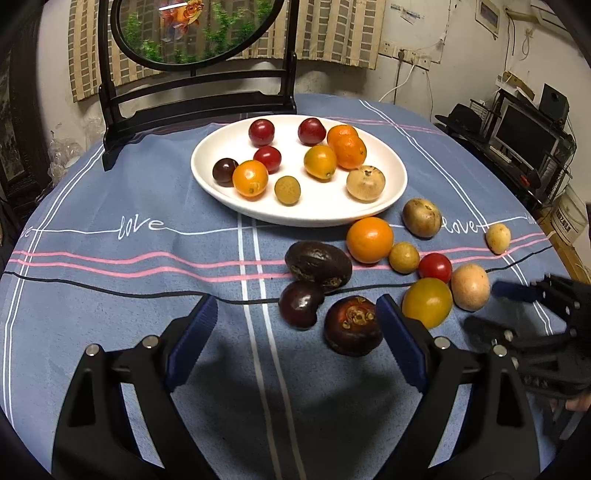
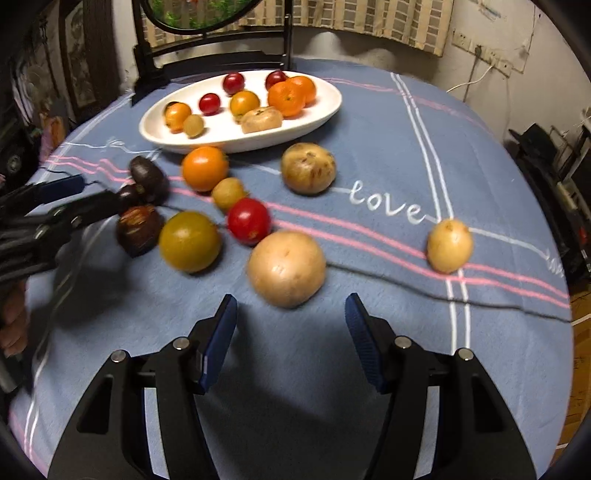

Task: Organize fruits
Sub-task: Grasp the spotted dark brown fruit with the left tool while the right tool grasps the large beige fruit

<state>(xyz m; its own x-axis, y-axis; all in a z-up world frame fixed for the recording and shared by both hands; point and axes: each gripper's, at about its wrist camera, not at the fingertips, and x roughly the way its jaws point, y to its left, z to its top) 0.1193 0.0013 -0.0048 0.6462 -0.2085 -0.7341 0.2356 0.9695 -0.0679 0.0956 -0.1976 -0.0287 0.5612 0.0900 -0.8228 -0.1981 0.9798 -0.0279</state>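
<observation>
A white plate at the table's back holds several small fruits: red, orange, yellow and tan. More fruit lies loose on the cloth in front of it: dark brown ones, an orange, a red tomato, a yellow one and tan ones. My left gripper is open, low over the cloth, with a dark fruit just inside its right finger. My right gripper is open and empty, just short of a large tan fruit. The plate also shows in the right wrist view.
A black wooden stand with a round painted panel rises behind the plate. The blue striped tablecloth covers a round table. A lone tan fruit lies far right. Shelves and a monitor stand beyond the table's right edge.
</observation>
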